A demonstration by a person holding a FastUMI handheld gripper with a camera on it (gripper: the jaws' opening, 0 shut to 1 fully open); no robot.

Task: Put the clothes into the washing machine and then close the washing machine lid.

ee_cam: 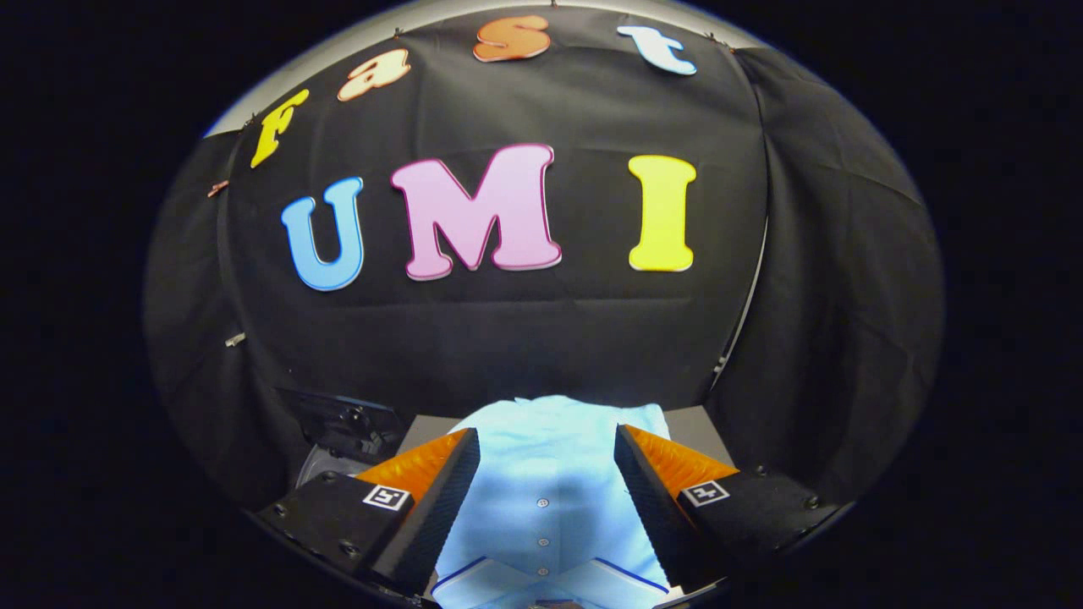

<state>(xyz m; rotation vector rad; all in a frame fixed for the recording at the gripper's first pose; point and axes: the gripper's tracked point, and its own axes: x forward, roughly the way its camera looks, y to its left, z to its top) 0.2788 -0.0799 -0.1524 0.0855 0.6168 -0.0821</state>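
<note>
A light blue buttoned shirt lies folded flat on a grey surface, its collar nearest the camera. My gripper stands open right over it, one finger on each side of the button line, and the cloth spreads out past the right finger. Neither finger visibly presses on the fabric. Just left of the left finger I see part of a dark washing machine with a curved pale rim; its opening and lid are mostly hidden behind the finger.
The booth's black cloth wall rises close behind the shirt and wraps around on both sides. A pale vertical strip runs along the seam at the right.
</note>
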